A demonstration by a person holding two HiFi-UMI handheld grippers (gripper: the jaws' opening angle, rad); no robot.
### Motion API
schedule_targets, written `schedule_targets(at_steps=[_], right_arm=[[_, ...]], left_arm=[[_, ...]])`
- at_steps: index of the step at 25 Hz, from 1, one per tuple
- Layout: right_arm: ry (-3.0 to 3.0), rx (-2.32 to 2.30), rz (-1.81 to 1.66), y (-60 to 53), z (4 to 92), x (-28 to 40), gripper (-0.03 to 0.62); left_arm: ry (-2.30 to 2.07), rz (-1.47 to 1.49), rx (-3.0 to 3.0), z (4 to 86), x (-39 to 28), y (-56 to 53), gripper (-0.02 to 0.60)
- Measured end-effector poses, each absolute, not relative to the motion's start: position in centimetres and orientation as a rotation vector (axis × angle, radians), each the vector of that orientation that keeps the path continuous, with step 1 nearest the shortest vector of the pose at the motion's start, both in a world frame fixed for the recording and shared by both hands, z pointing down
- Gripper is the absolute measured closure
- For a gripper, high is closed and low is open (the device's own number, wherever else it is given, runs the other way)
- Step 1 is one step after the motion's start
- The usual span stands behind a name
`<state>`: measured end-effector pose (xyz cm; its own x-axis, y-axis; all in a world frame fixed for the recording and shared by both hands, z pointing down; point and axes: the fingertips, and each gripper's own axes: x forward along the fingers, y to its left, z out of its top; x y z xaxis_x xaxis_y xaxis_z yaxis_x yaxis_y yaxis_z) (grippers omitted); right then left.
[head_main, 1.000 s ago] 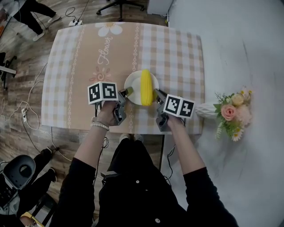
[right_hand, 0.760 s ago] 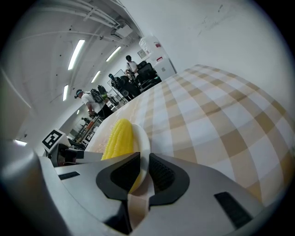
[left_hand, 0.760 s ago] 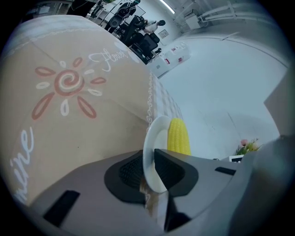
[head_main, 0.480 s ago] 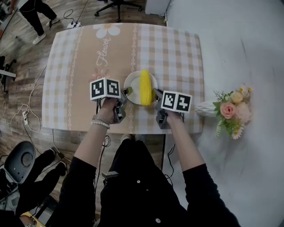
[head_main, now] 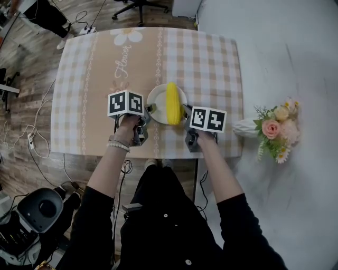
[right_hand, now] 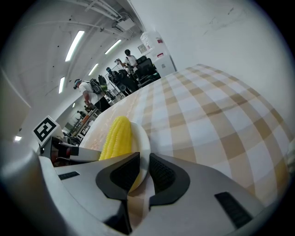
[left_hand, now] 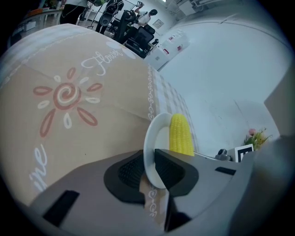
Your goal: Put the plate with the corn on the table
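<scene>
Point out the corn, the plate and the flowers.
corn point(head_main: 172, 103): head view, middle of the cob.
plate point(head_main: 156, 99): head view, bare left part.
flowers point(head_main: 272, 129): head view, the pink bloom.

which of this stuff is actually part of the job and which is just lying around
Part of the job:
- plate
- corn lying on it
- table
- left gripper and right gripper, each shut on the plate's rim

Just lying about:
- flowers beside the table
- power strip
- office chair
</scene>
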<state>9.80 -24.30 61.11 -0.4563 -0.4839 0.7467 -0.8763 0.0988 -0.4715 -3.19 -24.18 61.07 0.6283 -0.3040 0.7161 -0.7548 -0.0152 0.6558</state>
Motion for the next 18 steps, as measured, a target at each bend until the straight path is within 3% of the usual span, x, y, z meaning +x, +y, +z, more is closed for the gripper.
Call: schedule_targets(at_steps=[18], right_arm=[[-2.04, 1.264, 1.212, -24.21, 60.97, 9.58, 0.49]], left_arm=[[-0.874, 0.52, 1.638, 61.1, -3.39, -23.67, 0.499]])
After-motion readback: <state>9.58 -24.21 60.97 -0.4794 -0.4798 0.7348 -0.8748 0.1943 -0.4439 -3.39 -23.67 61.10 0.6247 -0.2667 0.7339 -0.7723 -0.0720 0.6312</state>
